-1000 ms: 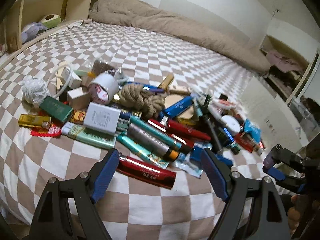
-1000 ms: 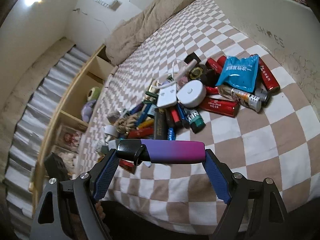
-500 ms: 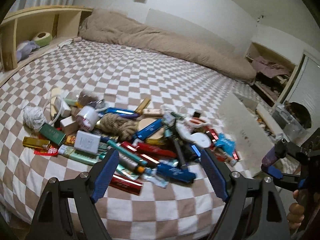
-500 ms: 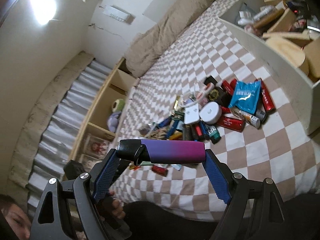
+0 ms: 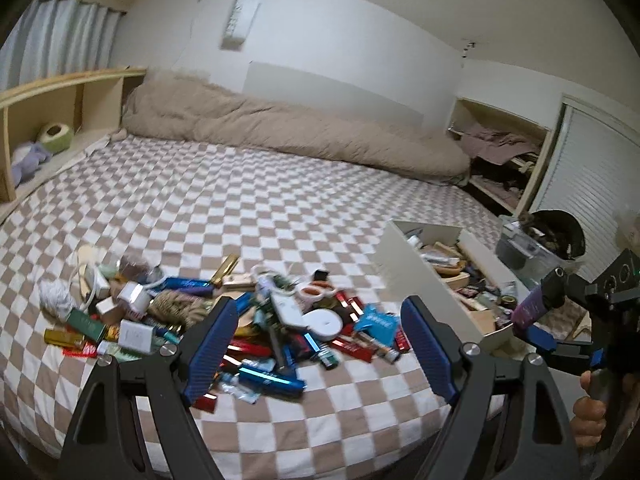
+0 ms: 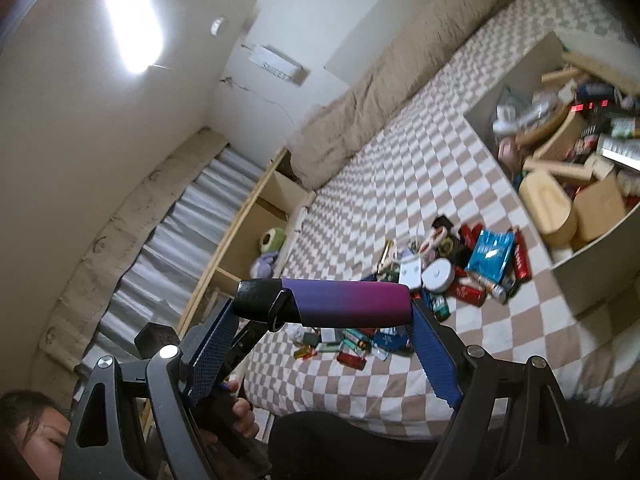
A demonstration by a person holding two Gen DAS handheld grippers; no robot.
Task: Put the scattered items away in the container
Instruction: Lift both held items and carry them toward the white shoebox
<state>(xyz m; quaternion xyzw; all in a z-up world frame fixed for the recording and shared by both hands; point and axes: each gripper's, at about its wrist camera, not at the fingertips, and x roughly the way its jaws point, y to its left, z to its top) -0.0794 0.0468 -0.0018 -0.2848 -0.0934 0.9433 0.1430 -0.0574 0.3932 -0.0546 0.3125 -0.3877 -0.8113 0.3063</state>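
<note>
In the left wrist view, the left gripper (image 5: 316, 344) is seen with its jaws spread and nothing between them; it is held above the near edge of the bed (image 5: 280, 208), a stance that seems meant to keep it out of the way while the other hand carries. The pile (image 5: 224, 328) of scattered items lies at the centre of the frame on the checked cover, tubes, boxes, a rope coil and a white disc (image 5: 324, 322) heaped together, so much is judged left to tidy. The box (image 5: 416, 276) stands on the bed at 3 o'clock from the pile, open-topped and already part filled. At 4 o'clock the right gripper (image 5: 532, 320) is seen with the purple tube (image 5: 534, 308) across its jaws, just beside the box's near corner. In the right wrist view, the right gripper (image 6: 324, 340) is shown pinching the tube (image 6: 344, 304) endwise, one pad at the black cap and one at the magenta end; the grip along the length is probably what forces the jaws so wide. The pile (image 6: 440, 276) is seen beyond the tube, and the box (image 6: 580, 184) at 2 o'clock, with wooden pieces and small packs inside. The tube is held level and clear of the bed, presumably so that it can be carried over the box wall and dropped in.
</note>
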